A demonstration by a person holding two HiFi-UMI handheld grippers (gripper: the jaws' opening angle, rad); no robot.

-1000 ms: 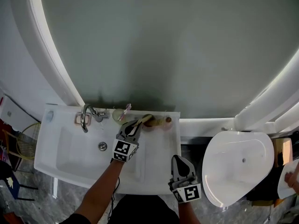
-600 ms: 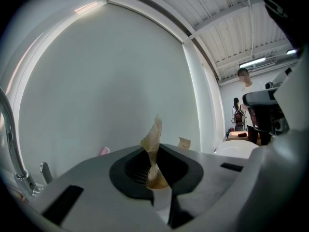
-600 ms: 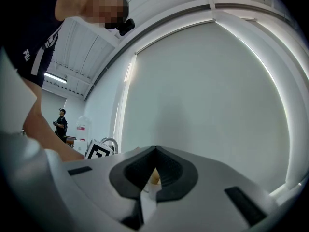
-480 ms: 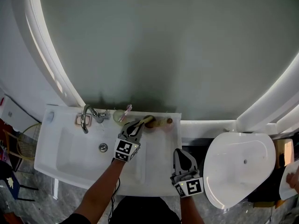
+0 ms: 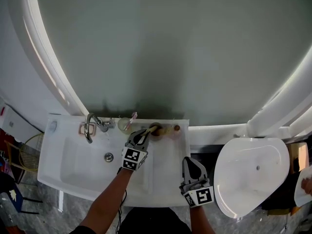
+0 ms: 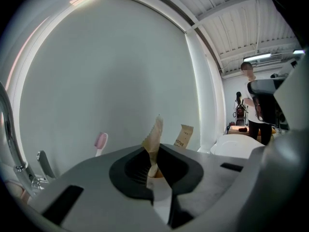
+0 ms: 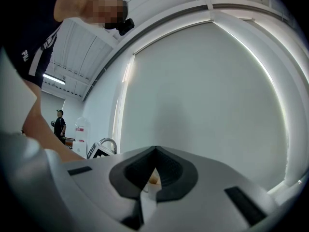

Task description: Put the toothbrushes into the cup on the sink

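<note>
My left gripper point(image 5: 144, 133) point(image 6: 153, 164) is shut on a toothbrush in a tan paper wrapper point(image 6: 154, 137) point(image 5: 148, 129). It holds the wrapper upright over the sink's back ledge, next to a brown cup point(image 5: 156, 129). A second tan wrapper point(image 6: 183, 136) stands just behind. A pink toothbrush point(image 5: 130, 119) point(image 6: 100, 142) stands in a pale cup point(image 5: 124, 124) left of the gripper. My right gripper point(image 5: 189, 161) point(image 7: 153, 172) hangs shut with nothing in it over the sink's front right corner.
A chrome faucet point(image 5: 91, 123) and a pink soap dish point(image 5: 86, 128) sit at the back left of the white sink point(image 5: 63, 165), with the drain point(image 5: 108, 157) in the basin. A white toilet lid point(image 5: 251, 174) lies to the right. Small items point(image 5: 176, 127) sit on the ledge.
My left gripper has sunk a little with the wrapped toothbrush, closer to the brown cup. The right gripper has barely moved.
</note>
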